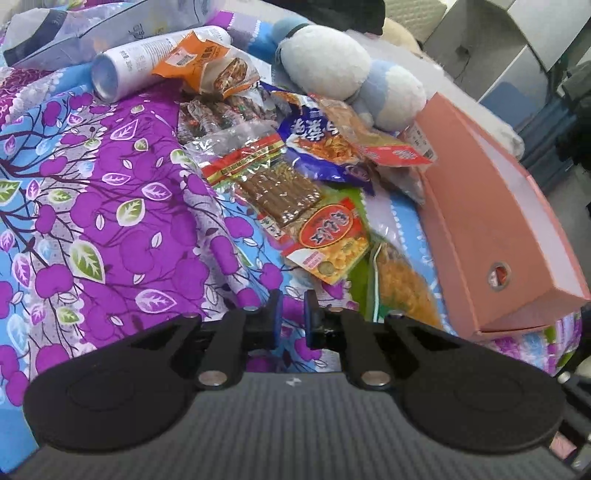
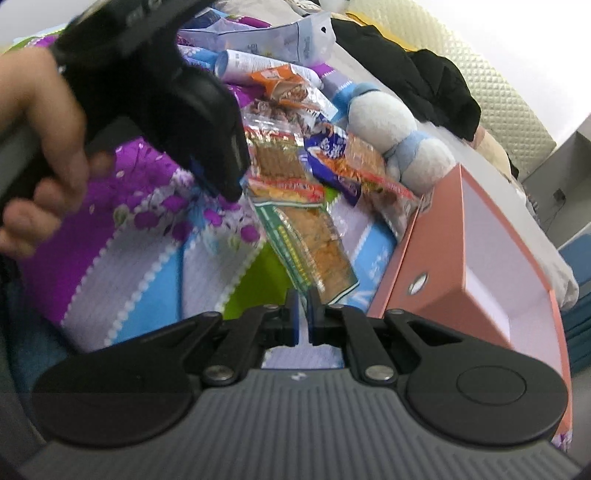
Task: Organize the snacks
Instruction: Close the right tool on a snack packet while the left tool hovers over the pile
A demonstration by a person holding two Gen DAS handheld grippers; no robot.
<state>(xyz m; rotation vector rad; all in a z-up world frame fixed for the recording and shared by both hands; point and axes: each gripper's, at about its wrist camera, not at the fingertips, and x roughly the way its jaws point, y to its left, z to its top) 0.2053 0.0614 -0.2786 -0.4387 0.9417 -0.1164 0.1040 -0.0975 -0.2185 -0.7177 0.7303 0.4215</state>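
Several snack packets lie in a heap on a purple floral bedsheet [image 1: 110, 206]: a clear pack of brown sticks [image 1: 277, 192], a red-and-yellow packet [image 1: 328, 240], a blue-purple packet [image 1: 317, 147], an orange packet [image 1: 199, 62] and a green-edged packet [image 2: 314, 236]. An open pink box [image 1: 491, 206] with a white inside lies to the right, also in the right wrist view [image 2: 480, 254]. My left gripper [image 1: 293, 306] hovers just before the heap, its jaws a narrow gap apart and empty; it also shows in the right wrist view [image 2: 221, 177]. My right gripper [image 2: 303, 299] is nearly closed and empty, beside the box's near corner.
A white-and-blue plush toy [image 1: 343, 66] lies behind the snacks against the box. A white can [image 1: 147, 62] and a plastic bag [image 1: 55, 33] lie at the far left. Black clothing [image 2: 406, 70] is heaped on the far side.
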